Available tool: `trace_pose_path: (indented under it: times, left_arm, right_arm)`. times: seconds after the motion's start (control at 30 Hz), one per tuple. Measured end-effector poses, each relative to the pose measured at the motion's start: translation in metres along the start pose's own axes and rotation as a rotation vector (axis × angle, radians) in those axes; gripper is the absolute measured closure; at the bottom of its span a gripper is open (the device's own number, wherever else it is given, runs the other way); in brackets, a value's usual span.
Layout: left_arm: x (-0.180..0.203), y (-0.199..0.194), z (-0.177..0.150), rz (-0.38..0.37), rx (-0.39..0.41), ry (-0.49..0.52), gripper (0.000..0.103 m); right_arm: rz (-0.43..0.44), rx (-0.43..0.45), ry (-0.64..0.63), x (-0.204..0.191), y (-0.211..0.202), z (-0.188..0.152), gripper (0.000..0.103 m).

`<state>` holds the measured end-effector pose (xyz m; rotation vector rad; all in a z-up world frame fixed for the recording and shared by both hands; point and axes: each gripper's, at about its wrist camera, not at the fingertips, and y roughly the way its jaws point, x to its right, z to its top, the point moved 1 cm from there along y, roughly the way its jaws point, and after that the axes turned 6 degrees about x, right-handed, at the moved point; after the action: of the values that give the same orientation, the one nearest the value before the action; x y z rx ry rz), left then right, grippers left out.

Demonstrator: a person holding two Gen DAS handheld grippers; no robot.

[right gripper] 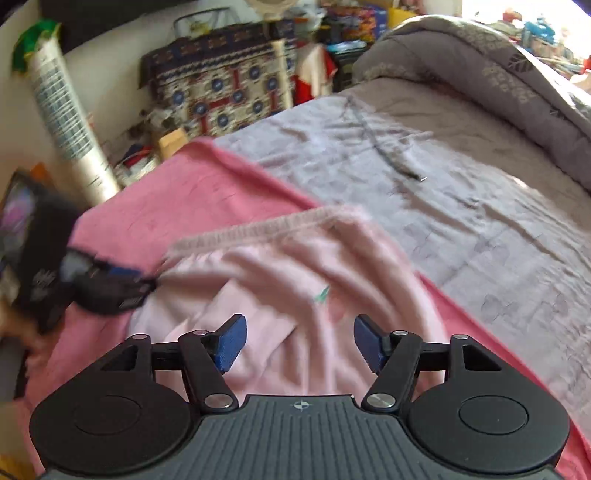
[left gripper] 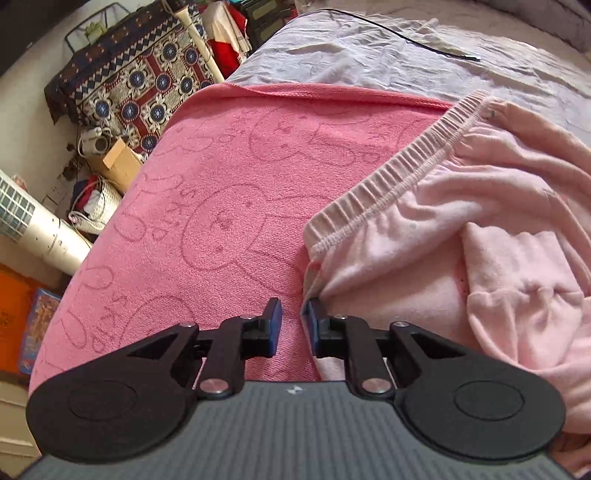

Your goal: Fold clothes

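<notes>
We see pink pants (left gripper: 461, 229) on a pink towel (left gripper: 221, 192) over a grey bedsheet (right gripper: 461, 192), clutter (right gripper: 229, 88) behind; left gripper (left gripper: 291, 321) slightly parted beside the pants' corner, right gripper (right gripper: 297, 341) wide open, empty.

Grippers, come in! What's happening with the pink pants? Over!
Left gripper slightly open beside the pale pink pants waistband corner. Right gripper wide open above the pants. Pants rumpled on pink towel. Black cable lies farther back, clear.

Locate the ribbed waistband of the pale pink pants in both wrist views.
Left wrist: the waistband runs diagonally from centre to upper right, above the left gripper.
Right wrist: the waistband is a blurred strip left of centre.
Shared landmark: the pink towel under the pants.
</notes>
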<state>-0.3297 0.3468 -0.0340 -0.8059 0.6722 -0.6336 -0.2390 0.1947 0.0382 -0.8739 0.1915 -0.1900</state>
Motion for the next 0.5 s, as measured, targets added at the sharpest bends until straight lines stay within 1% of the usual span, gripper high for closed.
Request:
trace_pose_path:
  times: [0.03, 0.07, 0.1, 0.13, 0.17, 0.2, 0.3, 0.37, 0.43, 0.5]
  left_arm:
    - [0.004, 0.000, 0.000, 0.011, 0.007, 0.028, 0.086]
    - [0.007, 0.001, 0.000, 0.018, 0.013, 0.050, 0.086]
    - [0.006, 0.001, 0.000, 0.015, 0.015, 0.057, 0.086]
    - [0.003, 0.001, 0.001, 0.006, 0.014, 0.053, 0.086]
    - [0.000, 0.002, 0.002, -0.006, 0.010, 0.043, 0.086]
    - [-0.003, 0.003, 0.003, -0.018, 0.006, 0.033, 0.085]
    - [-0.009, 0.004, 0.004, -0.037, -0.001, 0.025, 0.083]
    - [-0.008, 0.003, 0.003, -0.037, 0.001, 0.047, 0.082]
    - [-0.005, 0.003, 0.003, -0.033, 0.003, 0.078, 0.082]
    - [-0.003, 0.003, 0.004, -0.029, 0.004, 0.100, 0.082]
  right_arm:
    - [0.028, -0.034, -0.050, -0.017, -0.002, -0.011, 0.027]
    - [0.008, -0.063, -0.096, -0.033, 0.005, -0.021, 0.029]
    - [-0.023, -0.090, -0.141, -0.048, 0.014, -0.031, 0.050]
    - [-0.091, -0.127, -0.150, -0.054, 0.022, -0.038, 0.100]
    - [-0.157, -0.141, -0.105, -0.050, 0.022, -0.042, 0.095]
    - [-0.194, -0.121, -0.017, -0.040, 0.012, -0.044, 0.096]
    - [-0.404, -0.079, 0.151, -0.011, -0.052, -0.054, 0.097]
    - [-0.553, -0.107, 0.232, 0.005, -0.109, -0.075, 0.097]
    - [-0.614, -0.234, 0.348, 0.017, -0.157, -0.111, 0.097]
    - [-0.628, -0.397, 0.451, 0.015, -0.188, -0.162, 0.097]
